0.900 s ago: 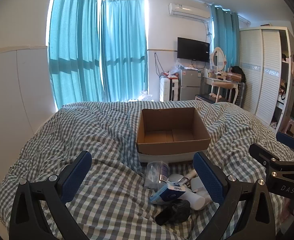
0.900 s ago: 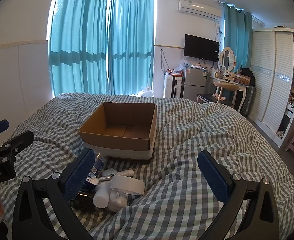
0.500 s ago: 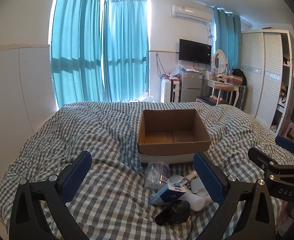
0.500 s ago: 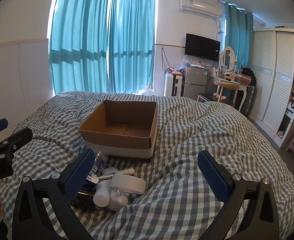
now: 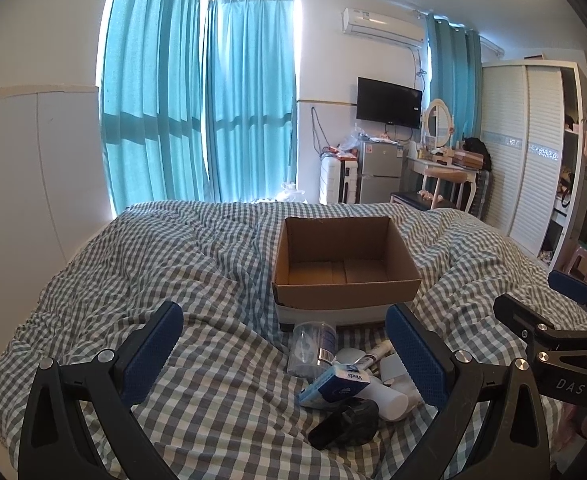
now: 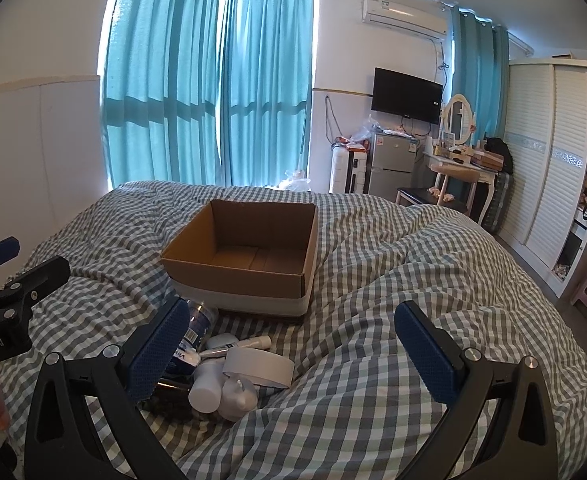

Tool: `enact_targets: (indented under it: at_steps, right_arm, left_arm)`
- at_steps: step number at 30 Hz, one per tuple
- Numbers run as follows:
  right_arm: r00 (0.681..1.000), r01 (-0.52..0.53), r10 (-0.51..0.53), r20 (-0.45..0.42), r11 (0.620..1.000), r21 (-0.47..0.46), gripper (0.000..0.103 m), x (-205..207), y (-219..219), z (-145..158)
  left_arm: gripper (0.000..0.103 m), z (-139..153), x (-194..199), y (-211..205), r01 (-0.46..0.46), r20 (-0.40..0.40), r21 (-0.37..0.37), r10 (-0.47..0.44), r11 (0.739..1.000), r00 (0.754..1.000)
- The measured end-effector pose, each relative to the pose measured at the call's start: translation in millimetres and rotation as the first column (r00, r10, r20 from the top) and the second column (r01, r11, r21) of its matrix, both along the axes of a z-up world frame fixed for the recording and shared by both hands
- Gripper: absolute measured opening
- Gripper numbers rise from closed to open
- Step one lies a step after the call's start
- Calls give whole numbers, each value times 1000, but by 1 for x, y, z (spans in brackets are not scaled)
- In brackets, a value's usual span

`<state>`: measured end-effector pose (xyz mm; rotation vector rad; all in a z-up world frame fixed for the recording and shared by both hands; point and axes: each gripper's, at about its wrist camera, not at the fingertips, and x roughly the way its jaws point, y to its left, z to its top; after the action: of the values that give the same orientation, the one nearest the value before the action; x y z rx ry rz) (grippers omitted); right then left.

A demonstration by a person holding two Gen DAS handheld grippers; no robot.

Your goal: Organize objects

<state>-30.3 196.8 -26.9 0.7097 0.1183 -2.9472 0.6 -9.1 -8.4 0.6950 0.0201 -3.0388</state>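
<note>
Open-topped brown cardboard box [image 5: 347, 268] sits on the grey-and-white checked bedcover [image 5: 197, 264], its opening facing up; inside is bare cardboard. In the left wrist view its long axis runs across the frame; in the right wrist view the box [image 6: 245, 258] is seen corner-on, its near wall running down to the right. Just in front of the near wall lies a small heap of objects. Clear plastic jar [image 5: 311, 346] lies on its side, its mouth toward the camera and its long axis pointing back at the box. Blue-and-white packet printed "Vinda" [image 5: 335, 384] lies tilted, long axis running lower left to upper right, resting on a white cylindrical bottle [image 5: 389, 398]. That white bottle [image 6: 207, 386] lies on its side with its flat end toward the right wrist camera. White marker-like tube with dark band [image 6: 239, 345] lies nearly level, cap end to the right. Wide roll of pale tape [image 6: 259, 368] rests on its edge against the bottle. Black lumpy object [image 5: 345, 422] lies nearest the left wrist camera; its kind is unclear. Left claw [image 5: 283, 354] stands wide open over the bedcover, holding nothing, the heap near its right finger. Right claw [image 6: 291, 354] is likewise wide open and empty, the heap by its left finger.
</note>
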Motion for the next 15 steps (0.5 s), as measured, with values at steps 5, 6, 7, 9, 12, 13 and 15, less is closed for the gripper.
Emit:
enact_targets:
  at_steps: [5, 6, 7, 9, 12, 13, 15]
  right_arm:
    - [1000, -10, 10, 2, 1000, 0, 103, 1, -2, -1]
    - [1000, -13, 13, 4, 1000, 0, 103, 1, -2, -1]
    - [1000, -17, 17, 6, 1000, 0, 103, 1, -2, -1]
    - [1000, -20, 20, 8, 1000, 0, 103, 0, -3, -1]
    - [1000, -21, 21, 9, 1000, 3, 103, 0, -4, -1]
    - [1000, -22, 22, 10, 1000, 4, 103, 0, -4, -1]
    - [1000, -27, 27, 13, 1000, 5, 103, 0, -5, -2]
  left_arm:
    - [103, -2, -2, 0, -28, 7, -14, 28, 1000, 1000]
    - [103, -3, -2, -1, -27, 10, -7, 27, 1000, 1000]
    - [103, -3, -3, -2, -23, 15, 2, 23, 1000, 1000]
    - [103, -5, -4, -5, -17, 24, 16, 17, 1000, 1000]
    - [103, -6, -3, -4, -11, 29, 18, 10, 1000, 1000]
    - [103, -6, -3, -4, -9, 28, 17, 9, 1000, 1000]
    - [103, -5, -3, -3, -6, 27, 15, 6, 1000, 1000]
